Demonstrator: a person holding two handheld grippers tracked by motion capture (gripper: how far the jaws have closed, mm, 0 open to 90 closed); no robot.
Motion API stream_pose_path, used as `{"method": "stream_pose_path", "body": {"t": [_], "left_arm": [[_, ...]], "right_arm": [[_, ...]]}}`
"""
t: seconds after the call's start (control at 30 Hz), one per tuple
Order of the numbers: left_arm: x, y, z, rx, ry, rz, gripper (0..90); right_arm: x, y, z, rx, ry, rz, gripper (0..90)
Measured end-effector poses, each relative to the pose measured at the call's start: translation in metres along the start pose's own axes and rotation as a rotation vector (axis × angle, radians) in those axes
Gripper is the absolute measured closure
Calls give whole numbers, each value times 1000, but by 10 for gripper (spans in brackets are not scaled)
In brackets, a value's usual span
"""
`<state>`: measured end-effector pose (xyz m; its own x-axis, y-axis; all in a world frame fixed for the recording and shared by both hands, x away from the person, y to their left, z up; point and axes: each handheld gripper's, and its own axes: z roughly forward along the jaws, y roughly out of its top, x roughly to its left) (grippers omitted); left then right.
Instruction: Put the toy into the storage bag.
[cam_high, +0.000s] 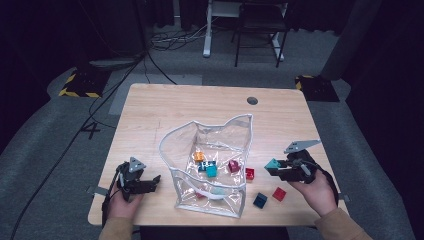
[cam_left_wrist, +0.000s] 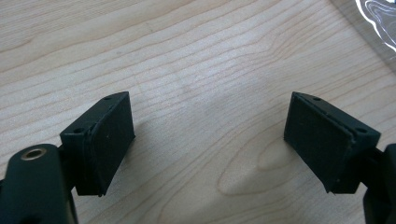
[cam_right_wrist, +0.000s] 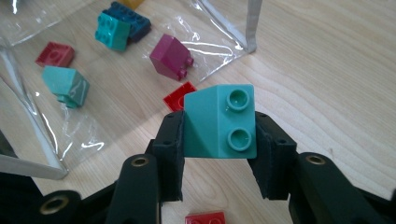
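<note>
From above, I see my right gripper (cam_high: 275, 169) held over the right side of the wooden table (cam_high: 150, 120), just off the clear plastic bag (cam_high: 210, 165), and it pinches a teal brick (cam_high: 272, 164) at its tip. The bag stands open in the middle of the table with several bricks inside: an orange one, a teal one, a dark blue one and a magenta brick (cam_high: 233, 165). A red brick (cam_high: 249, 173) lies on the table just beside the bag's right wall, and nearer to me sit a navy brick (cam_high: 260, 200) and another red brick (cam_high: 279, 193), close together. My left gripper (cam_high: 150, 182) rests low near the front left corner, well apart from the bag, pointing toward it. Looking along my left gripper (cam_left_wrist: 210, 135), its jaws stand spread wide with nothing but bare wood between them, and a corner of the bag (cam_left_wrist: 378, 18) shows at the top right. Looking along my right gripper (cam_right_wrist: 219, 140), the pads press on both sides of the teal brick (cam_right_wrist: 219, 121), a sloped piece with two studs facing the camera, lifted clear of the table. Beyond it, the magenta brick (cam_right_wrist: 172, 56) lies on the bag's plastic, and the red brick (cam_right_wrist: 177, 99) lies partly hidden behind the teal one.
</note>
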<state>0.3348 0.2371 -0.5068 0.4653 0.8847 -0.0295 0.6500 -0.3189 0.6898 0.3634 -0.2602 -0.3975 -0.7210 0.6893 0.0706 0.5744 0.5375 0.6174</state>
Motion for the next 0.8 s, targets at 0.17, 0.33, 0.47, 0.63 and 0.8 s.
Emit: {"method": "stream_pose_path", "body": {"t": [0.17, 0.33, 0.47, 0.63, 0.8], "left_arm": [[0, 0, 0, 0, 0, 0, 163], [0, 0, 0, 0, 0, 0, 163], [0, 0, 0, 0, 0, 0, 163], [0, 0, 0, 0, 0, 0, 163], [0, 0, 0, 0, 0, 0, 163]], "right_arm": [[1, 8, -12, -40, 12, -5, 591], [1, 17, -23, -70, 20, -12, 591], [1, 23, -31, -99, 36, -12, 591], [2, 32, -41, -141, 52, -15, 591], [3, 40, -50, -178, 71, -19, 592]]}}
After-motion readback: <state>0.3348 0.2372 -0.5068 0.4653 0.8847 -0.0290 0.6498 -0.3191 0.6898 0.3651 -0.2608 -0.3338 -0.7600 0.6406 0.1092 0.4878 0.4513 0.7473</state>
